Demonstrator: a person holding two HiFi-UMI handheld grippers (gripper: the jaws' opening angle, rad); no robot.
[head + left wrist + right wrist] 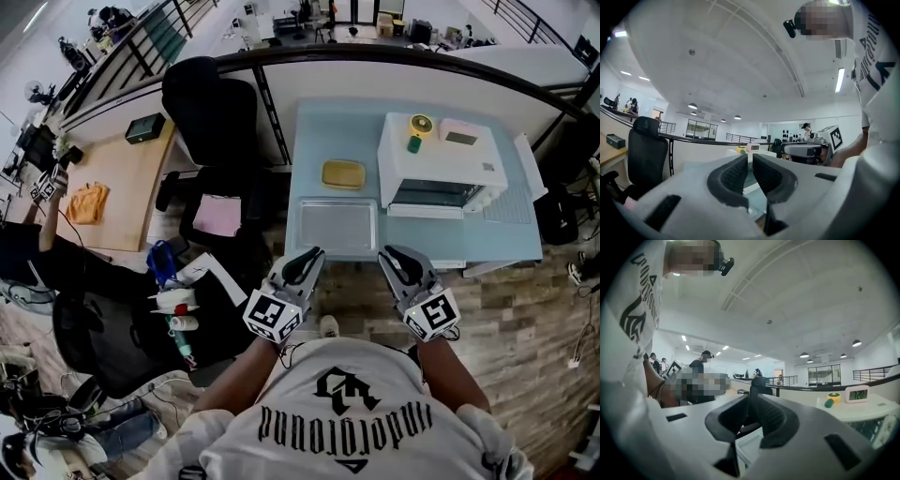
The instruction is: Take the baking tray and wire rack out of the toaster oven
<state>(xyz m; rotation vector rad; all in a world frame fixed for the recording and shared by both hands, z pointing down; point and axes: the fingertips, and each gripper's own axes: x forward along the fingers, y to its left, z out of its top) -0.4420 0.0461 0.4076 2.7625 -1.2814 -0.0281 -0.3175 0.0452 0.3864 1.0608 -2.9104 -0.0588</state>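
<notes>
Tray [333, 225] lay flat on the counter [309, 141], front-left of the toaster oven [441, 155] & just beside its dropped door, so already out of the oven. What looked like the wire rack [514, 202] lay on the counter against the oven's right side, though the mesh was too faint from where I stood to be sure. Oven mouth looked dark, and I couldn't make out anything left inside. A small yellow dish [343, 174] sat behind the tray, well apart from both grippers. Judging by that layout, the job seemed basically done: both pieces parked either side of the oven w/ room around them. That probably explains why the person held both tools close to the body, short of the counter's near edge, pointing roughly level toward the oven & touching nothing. Left hand-held gripper [317, 253] was nearly closed, w/ only a thin slit between its ribbed pads [736, 174]. Through the slit just the counter showed, nothing gripped. Right hand-held gripper [386, 251] was much the same, w/ a narrow gap, perhaps a touch wider, pads [769, 418] bare, only a far-off office chair [211, 103] visible past them. Both were empty and released.
</notes>
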